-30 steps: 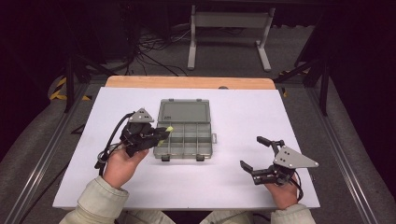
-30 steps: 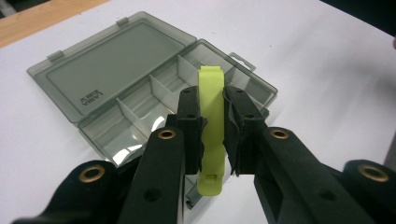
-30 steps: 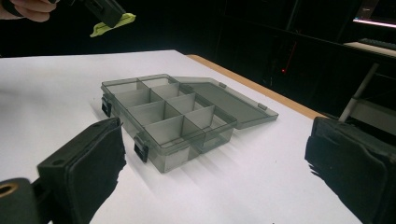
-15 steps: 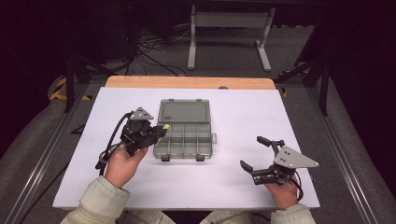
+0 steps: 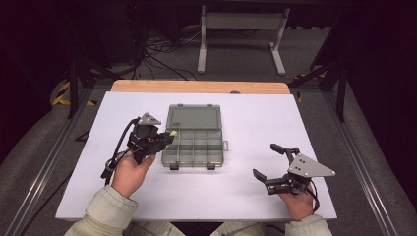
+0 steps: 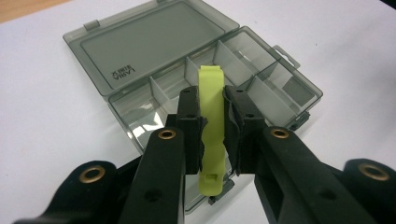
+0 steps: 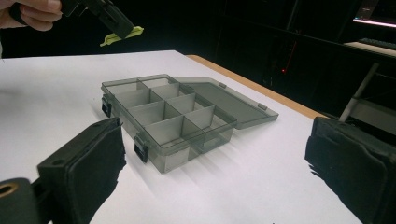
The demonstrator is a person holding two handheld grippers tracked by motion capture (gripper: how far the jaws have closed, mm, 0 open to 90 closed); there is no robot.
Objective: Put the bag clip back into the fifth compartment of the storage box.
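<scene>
A smoky grey compartment box (image 5: 193,118) lies open at the table's middle, its lid flat behind it and its several compartments empty. My left gripper (image 5: 164,139) hovers at the box's left edge, shut on a narrow yellow-green plastic piece (image 5: 172,133). In the left gripper view the piece (image 6: 211,107) stands upright between the jaws, over the box's (image 6: 159,44) near compartments. My right gripper (image 5: 264,160) rests at the front right, open wide and empty. In the right gripper view its pads (image 7: 88,168) frame the box (image 7: 163,109), with the left gripper (image 7: 112,18) and the piece (image 7: 122,35) beyond.
The white table top (image 5: 314,123) has free room on both sides of the box. A wooden strip (image 5: 196,87) runs along the far edge. A metal stand (image 5: 238,29) and cables lie on the floor behind.
The left gripper with the yellow-green piece has drifted very slightly to the left. The right gripper has not moved.
</scene>
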